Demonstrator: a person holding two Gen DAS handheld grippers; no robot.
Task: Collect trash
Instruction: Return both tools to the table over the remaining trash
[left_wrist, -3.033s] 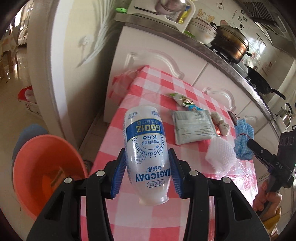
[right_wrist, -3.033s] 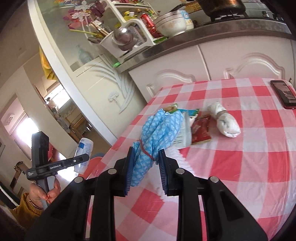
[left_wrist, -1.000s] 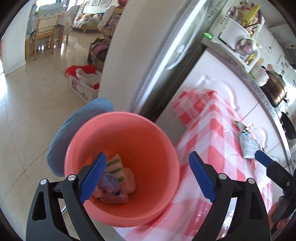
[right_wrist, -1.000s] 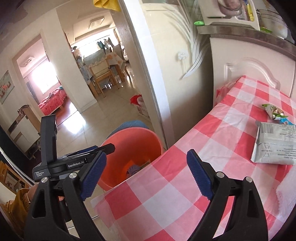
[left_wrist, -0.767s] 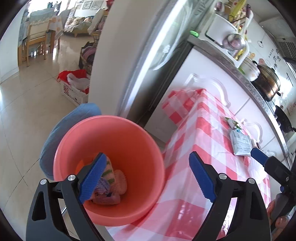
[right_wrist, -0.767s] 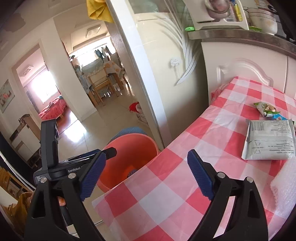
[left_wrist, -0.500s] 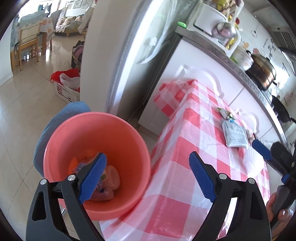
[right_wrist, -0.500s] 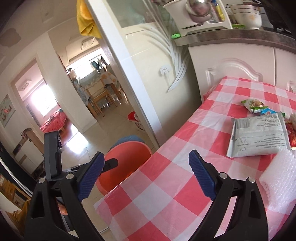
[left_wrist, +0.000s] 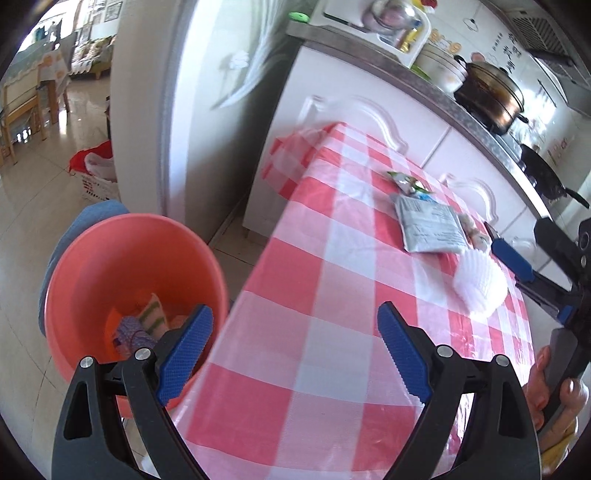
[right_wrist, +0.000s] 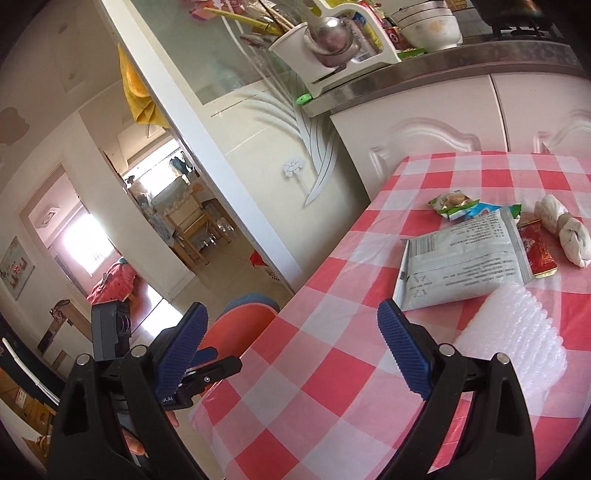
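1. My left gripper (left_wrist: 291, 347) stands wide with nothing between its blue pads (left_wrist: 184, 347). It hangs over the near corner of the table (left_wrist: 332, 332), where the red-and-white checked cloth meets the orange bin (left_wrist: 85, 258).
2. My right gripper (right_wrist: 291, 354) is also spread wide and empty, over the near part of the same cloth. In the left wrist view I see it at the far right edge, held in a hand (left_wrist: 554, 391).
3. The bin stands on the floor just beside the table's corner. Several items lie at its bottom, among them a green-striped piece (left_wrist: 151, 310); I cannot identify the rest.
4. Trash remaining on the table, from the right wrist view: a white foam sheet (right_wrist: 509, 339) nearest the right gripper; a grey printed pouch (right_wrist: 465, 262) beyond it; a green snack wrapper (right_wrist: 452, 203) further back; a red wrapper (right_wrist: 537, 251) touching the pouch's right edge; a white knotted wad (right_wrist: 565, 229) just beside the red wrapper.
5. Neither gripper touches any of these items.
6. Behind the table are white cabinets (right_wrist: 424, 122) with a counter carrying a dish rack (right_wrist: 332, 48) and a pot (left_wrist: 487, 99).
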